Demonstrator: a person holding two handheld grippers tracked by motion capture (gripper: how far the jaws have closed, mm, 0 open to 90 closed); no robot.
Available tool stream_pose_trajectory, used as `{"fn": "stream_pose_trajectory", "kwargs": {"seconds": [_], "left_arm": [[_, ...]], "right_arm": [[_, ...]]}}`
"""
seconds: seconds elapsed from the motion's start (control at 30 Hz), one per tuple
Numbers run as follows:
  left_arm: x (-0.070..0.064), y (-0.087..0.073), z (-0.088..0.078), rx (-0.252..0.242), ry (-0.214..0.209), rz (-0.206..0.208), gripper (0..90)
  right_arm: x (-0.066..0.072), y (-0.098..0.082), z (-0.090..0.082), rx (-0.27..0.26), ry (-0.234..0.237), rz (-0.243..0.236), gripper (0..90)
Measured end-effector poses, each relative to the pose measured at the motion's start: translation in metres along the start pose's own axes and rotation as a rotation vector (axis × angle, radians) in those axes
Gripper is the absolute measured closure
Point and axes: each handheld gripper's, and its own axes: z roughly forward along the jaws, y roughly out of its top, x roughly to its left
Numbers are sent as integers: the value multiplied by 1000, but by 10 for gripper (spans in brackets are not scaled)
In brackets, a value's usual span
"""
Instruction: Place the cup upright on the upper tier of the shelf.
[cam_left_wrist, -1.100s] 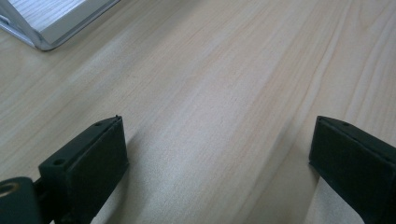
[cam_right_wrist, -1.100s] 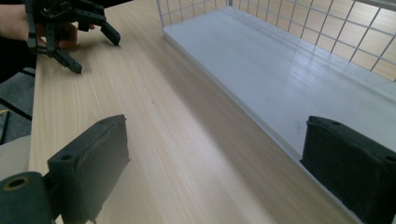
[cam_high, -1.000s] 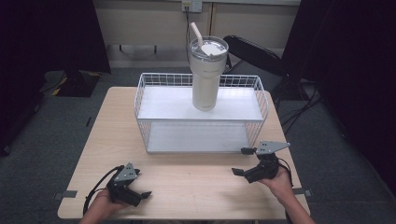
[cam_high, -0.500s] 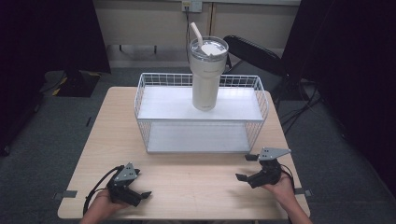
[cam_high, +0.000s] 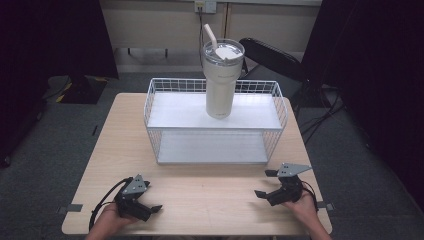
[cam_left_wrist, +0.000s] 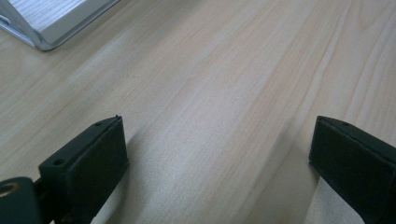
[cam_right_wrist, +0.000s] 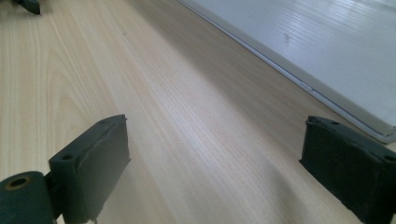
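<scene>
The tumbler (cam_high: 221, 80) stands upright on the upper shelf of the white wire rack (cam_high: 152, 102), right of centre on that shelf, its lid on and a straw (cam_high: 210, 38) poking up at a slant; it sits well apart from both grippers; nothing touches it. The rack occupies the far half of the table (cam_high: 120, 145), a lower shelf open beneath the cup.

Down at the near edge, the left gripper (cam_high: 148, 209) rests low by the table's near left corner, a hand wrapped round its body, cable looping off to the side; in the left gripper view its jaws are spread wide over bare wood, with a corner of the rack's base (cam_left_wrist: 51, 25) up at the top left; nothing between them.

Across on the other side, the right gripper (cam_high: 266, 184) sits near the right corner, just in front of the rack's front edge, grey plate on top; the right gripper view shows its jaws likewise wide apart, bare tabletop in the gap, the rack's white bottom shelf (cam_right_wrist: 299, 42) running along the right.
</scene>
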Motion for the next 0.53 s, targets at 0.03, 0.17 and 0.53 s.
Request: {"fn": "stream_pose_trajectory", "kwargs": {"seconds": [0.03, 0.17, 0.53], "left_arm": [[0, 0, 0, 0, 0, 0, 37], [0, 0, 0, 0, 0, 0, 37], [0, 0, 0, 0, 0, 0, 37]], "right_arm": [[0, -1, 1, 6, 5, 5, 78], [1, -2, 7, 36, 9, -16, 83], [5, -8, 14, 116, -20, -54, 83]]}}
